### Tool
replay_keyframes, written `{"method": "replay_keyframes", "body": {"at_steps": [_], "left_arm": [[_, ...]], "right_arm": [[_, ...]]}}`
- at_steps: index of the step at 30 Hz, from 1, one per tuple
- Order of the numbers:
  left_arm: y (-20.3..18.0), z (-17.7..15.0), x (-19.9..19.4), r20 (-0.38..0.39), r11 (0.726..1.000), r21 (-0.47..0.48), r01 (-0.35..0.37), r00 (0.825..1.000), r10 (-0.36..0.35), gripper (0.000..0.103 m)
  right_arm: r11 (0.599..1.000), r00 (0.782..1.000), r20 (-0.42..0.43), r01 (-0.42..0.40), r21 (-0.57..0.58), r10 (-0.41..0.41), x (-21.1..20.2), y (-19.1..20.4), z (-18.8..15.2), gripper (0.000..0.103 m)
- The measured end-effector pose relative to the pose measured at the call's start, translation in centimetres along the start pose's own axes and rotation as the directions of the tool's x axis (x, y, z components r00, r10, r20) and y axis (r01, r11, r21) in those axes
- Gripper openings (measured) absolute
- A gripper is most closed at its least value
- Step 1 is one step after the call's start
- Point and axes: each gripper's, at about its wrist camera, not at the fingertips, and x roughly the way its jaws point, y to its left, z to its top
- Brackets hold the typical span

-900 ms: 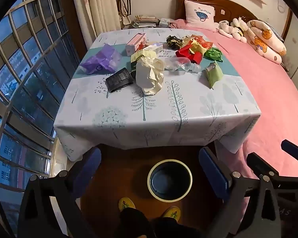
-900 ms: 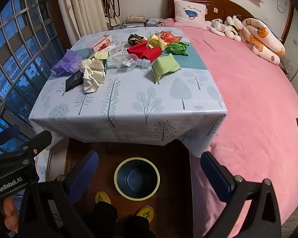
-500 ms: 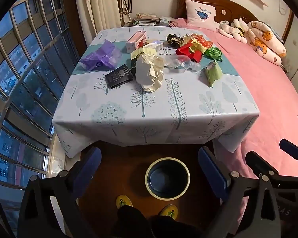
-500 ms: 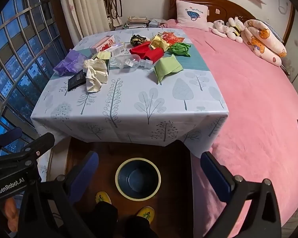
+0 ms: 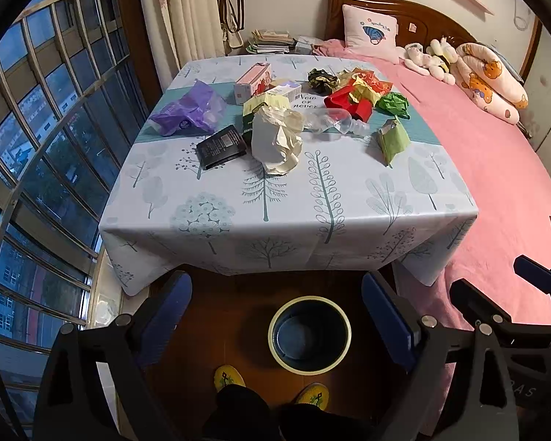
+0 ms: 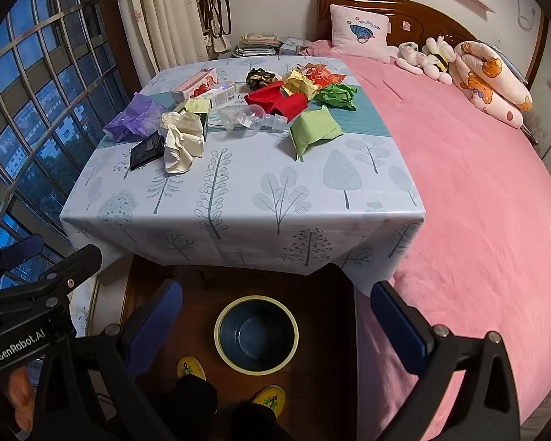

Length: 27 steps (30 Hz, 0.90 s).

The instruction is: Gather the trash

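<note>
I see left gripper [image 5: 275,316] spread wide, empty; right gripper [image 6: 275,316] same. Round bin [image 5: 309,334], dark plastic, cream rim, sits on floor between my fingertips. Trash beyond tips on glossy tablecloth [image 5: 286,198]: crumpled cream paper [image 5: 275,139], flat black packet [image 5: 221,147], puffy green pouch [image 6: 314,132], purple bag [image 5: 191,110].

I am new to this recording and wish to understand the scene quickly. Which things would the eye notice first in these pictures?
The eye falls first on the heap of colourful trash on the far half of the table: a crumpled cream paper, a purple bag and red packaging. Below the table's near edge, an empty dark bin with a pale rim stands on the wooden floor. A pink bed fills the right side.
</note>
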Motion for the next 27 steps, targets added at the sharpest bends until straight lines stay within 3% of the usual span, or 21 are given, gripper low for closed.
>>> {"method": "replay_keyframes", "body": {"at_steps": [27], "left_arm": [[0.57, 0.34, -0.26, 0.009, 1.0, 0.003, 0.005, 1.0, -0.005, 0.092]], "right_arm": [[1.0, 1.0, 0.006, -0.002, 0.0, 0.002, -0.41, 0.24, -0.04, 0.103]]}}
